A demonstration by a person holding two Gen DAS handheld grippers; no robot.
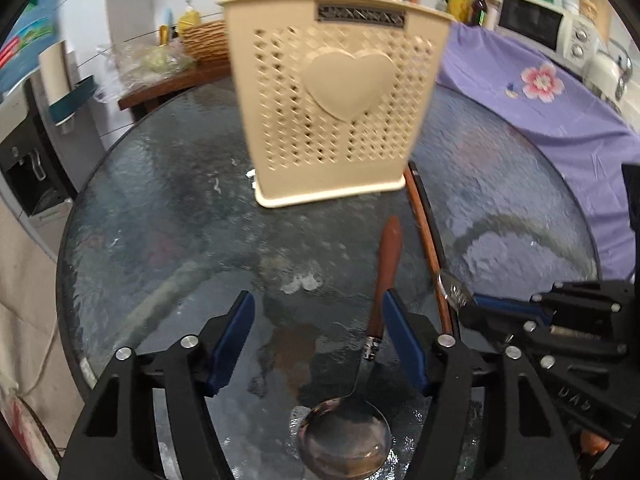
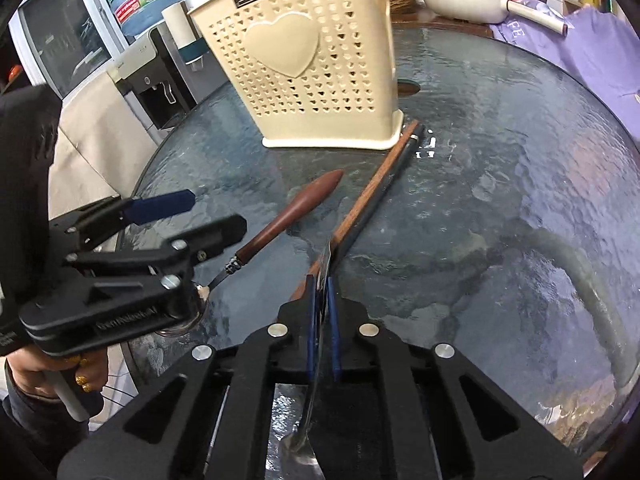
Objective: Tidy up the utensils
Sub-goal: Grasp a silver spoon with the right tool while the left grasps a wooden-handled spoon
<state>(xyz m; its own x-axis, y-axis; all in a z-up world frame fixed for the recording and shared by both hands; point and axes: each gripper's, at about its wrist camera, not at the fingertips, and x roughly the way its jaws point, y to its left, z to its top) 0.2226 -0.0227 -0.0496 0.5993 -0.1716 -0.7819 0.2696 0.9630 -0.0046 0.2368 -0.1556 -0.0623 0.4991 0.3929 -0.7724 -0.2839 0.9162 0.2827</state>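
Left claw [image 1: 318, 344] spread wide, wooden-handled spoon [image 1: 382, 280] lying between its fingers

A round glass table [image 1: 168, 216] lies under the tongs; white tiled wall [image 1: 132, 8] ahead, water dispenser [image 2: 160, 76] left, microwave [image 1: 536, 24] on purple cloth [image 1: 540, 104] right.

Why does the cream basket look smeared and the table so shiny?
Left wrist view: the cream basket is softened by motion blur, while the spoon near the lens stays crisp. Right wrist view: the basket is sharper, and window light glares off the rippled glass table. Both views: the fisheye lens bends the edges and darkens the corners.
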